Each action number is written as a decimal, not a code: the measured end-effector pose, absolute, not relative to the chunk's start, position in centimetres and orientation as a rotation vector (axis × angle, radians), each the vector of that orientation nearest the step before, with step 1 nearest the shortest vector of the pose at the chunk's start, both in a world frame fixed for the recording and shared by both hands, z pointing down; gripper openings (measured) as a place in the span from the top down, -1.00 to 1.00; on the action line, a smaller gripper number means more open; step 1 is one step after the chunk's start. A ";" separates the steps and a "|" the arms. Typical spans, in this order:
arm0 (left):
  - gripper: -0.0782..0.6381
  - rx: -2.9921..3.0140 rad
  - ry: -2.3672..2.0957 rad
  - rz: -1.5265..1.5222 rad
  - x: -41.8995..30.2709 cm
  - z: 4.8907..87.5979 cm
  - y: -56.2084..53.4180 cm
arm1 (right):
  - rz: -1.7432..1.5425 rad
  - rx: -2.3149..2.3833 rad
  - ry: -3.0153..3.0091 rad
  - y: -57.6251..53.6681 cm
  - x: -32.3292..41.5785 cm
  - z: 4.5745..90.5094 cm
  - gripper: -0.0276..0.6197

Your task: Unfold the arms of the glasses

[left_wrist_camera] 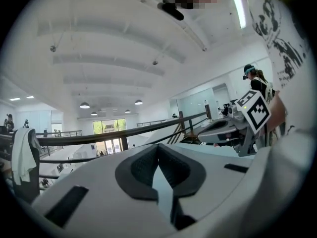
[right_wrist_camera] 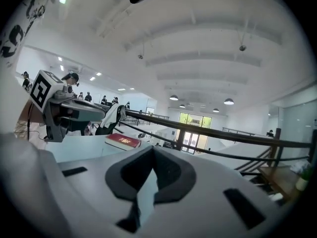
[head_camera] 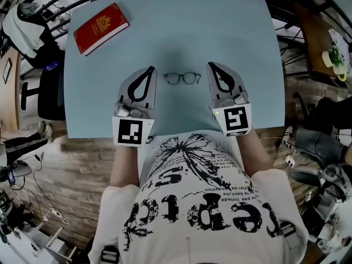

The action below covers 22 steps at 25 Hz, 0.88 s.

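The glasses (head_camera: 182, 76) are lying on the light blue worktop (head_camera: 220, 26), about midway across it and toward its near edge, with their lenses facing up toward the head camera. They are too small in that view to show whether their arms are folded or spread.

The left gripper (head_camera: 150, 69) is hanging just to the left of the glasses and the right gripper (head_camera: 211, 65) just to the right, so the glasses are sitting between the two tips with neither one touching them. Both grippers are pointing away from the person, roughly level.

In the left gripper view, the left gripper's (left_wrist_camera: 157, 150) jaws are meeting at their tips with nothing between them. In the right gripper view, the right gripper's (right_wrist_camera: 152, 150) jaws are likewise pressing together on nothing.

A red book (head_camera: 100, 28) is lying near the far left corner of the worktop, well apart from the glasses; it is also showing in the right gripper view (right_wrist_camera: 123, 141).
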<state>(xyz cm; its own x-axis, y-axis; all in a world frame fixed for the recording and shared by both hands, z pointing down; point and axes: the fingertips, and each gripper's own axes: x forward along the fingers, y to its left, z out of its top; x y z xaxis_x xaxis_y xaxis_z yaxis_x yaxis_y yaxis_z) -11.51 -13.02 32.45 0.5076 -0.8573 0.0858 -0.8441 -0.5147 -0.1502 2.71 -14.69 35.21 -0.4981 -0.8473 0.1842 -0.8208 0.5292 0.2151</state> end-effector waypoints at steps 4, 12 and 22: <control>0.73 -2.646 1.501 -0.224 -11.5 32.4 -13.0 | -0.122 1.420 -2.516 -14.8 2.9 35.2 0.89; 0.73 -2.649 1.543 -0.213 -12.1 32.5 -13.5 | -0.119 1.445 -2.536 -15.0 2.9 34.6 0.89; 0.73 -2.662 1.546 -0.238 -11.7 33.2 -13.3 | -0.107 1.467 -2.552 -14.5 3.1 34.4 0.89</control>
